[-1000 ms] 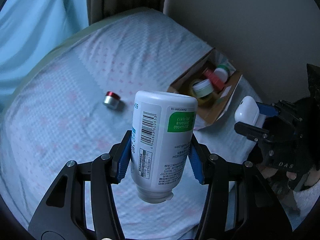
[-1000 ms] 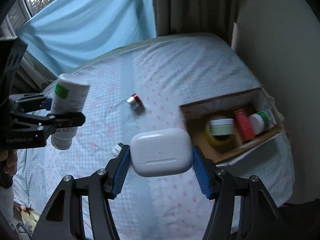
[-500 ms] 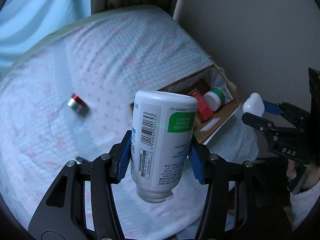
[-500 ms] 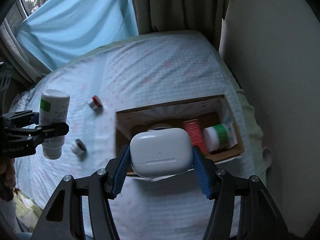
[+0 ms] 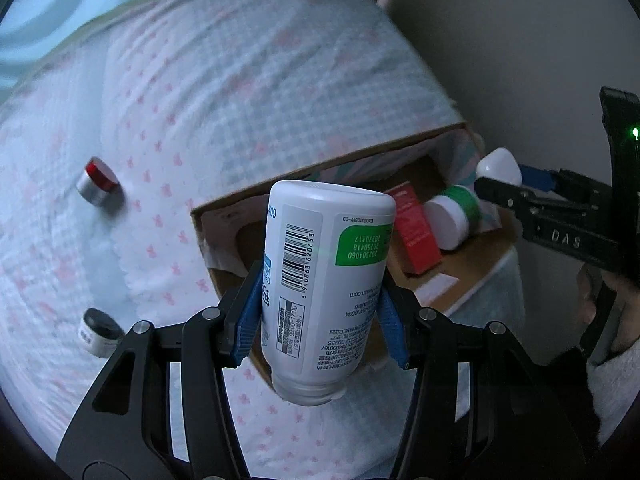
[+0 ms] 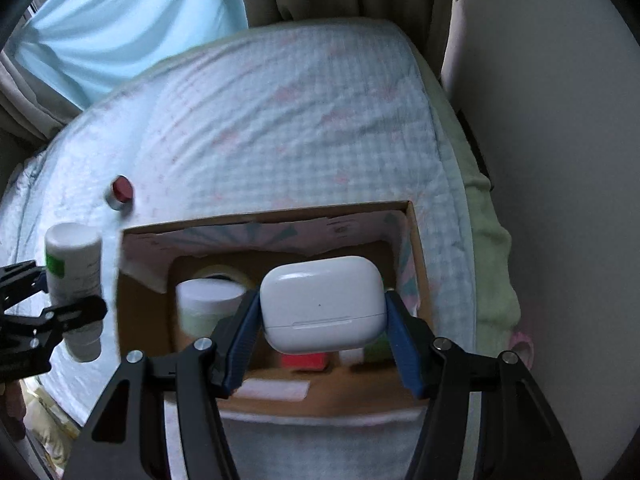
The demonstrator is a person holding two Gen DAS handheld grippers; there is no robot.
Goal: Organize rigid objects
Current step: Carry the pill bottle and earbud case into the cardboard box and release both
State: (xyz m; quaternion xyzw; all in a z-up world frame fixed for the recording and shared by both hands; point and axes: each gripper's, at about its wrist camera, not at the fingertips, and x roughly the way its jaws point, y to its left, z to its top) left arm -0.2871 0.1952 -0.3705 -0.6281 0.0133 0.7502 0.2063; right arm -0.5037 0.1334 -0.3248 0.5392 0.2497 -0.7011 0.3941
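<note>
Bed with checked, pink-flecked white coverlet, beside a plain wall; open brown cardboard box at its near edge. My right gripper is clenched on a smooth white plastic earbud case, held above the box interior. I judge it light, rigid and slippery, best pinched across its flat sides. My left gripper grasps an inverted white plastic bottle with green label at mid-body, above the box's near-left edge; stiff, probably light. Outward: red carton and green-banded white jar inside; red-capped silver tin and small black-lidded jar loose on the coverlet.
</note>
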